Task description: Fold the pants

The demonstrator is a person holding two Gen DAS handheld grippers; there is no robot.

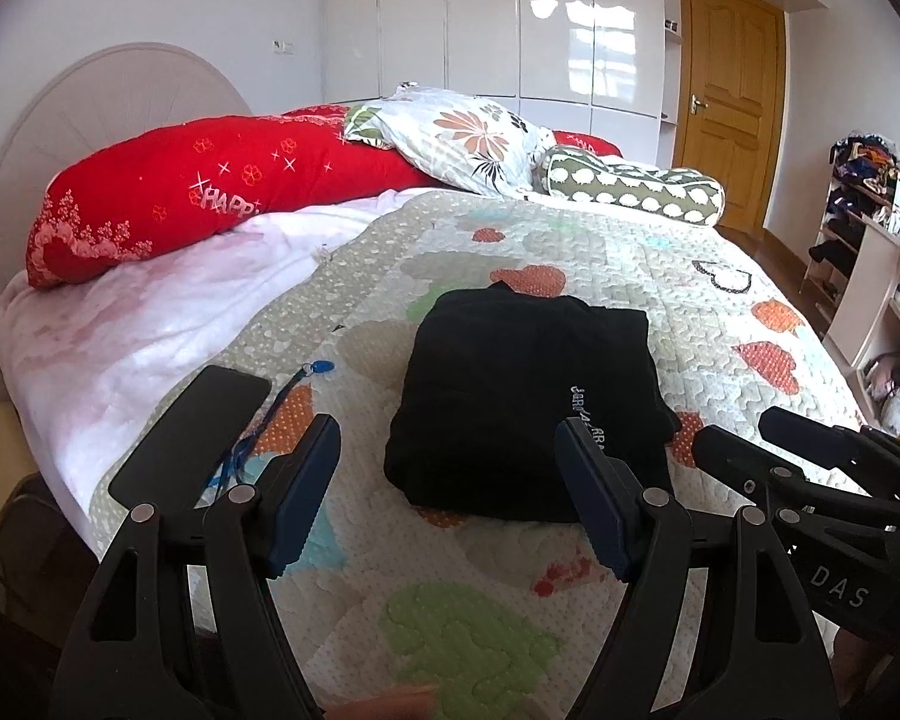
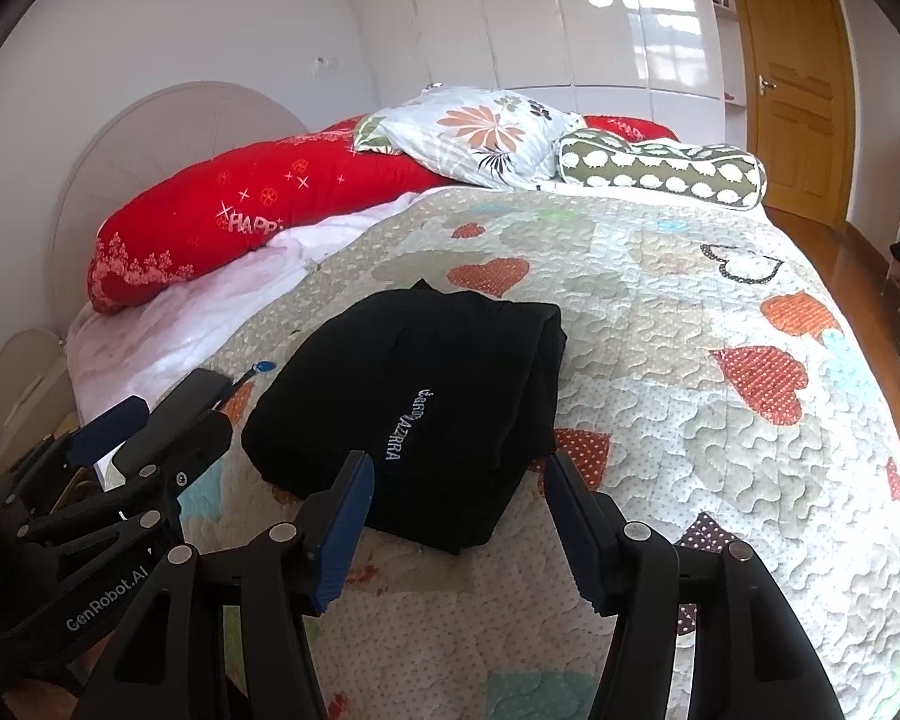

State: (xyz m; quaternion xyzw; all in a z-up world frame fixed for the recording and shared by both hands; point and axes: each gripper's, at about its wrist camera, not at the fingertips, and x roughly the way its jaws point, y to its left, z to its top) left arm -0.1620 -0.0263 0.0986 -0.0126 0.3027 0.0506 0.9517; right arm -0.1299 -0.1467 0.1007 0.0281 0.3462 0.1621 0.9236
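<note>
The black pants (image 1: 528, 396) lie folded into a compact bundle on the quilted heart-pattern bedspread (image 1: 660, 276), white lettering facing up. My left gripper (image 1: 444, 426) is open just short of the bundle's near edge, with nothing between its blue pads. To its right, the right gripper (image 1: 738, 429) hovers beside the bundle. In the right wrist view the pants (image 2: 426, 384) sit directly ahead. My right gripper (image 2: 457, 461) is open at their near corner, its pads touching no cloth. The left gripper (image 2: 168, 426) shows at the left.
A dark flat phone-like object (image 1: 210, 420) with a blue lanyard (image 1: 318, 367) lies left of the pants. A red pillow (image 1: 210, 192), a floral pillow (image 1: 468, 138) and a green bolster (image 1: 630, 186) line the headboard end. Shelves (image 1: 870, 240) stand at the right.
</note>
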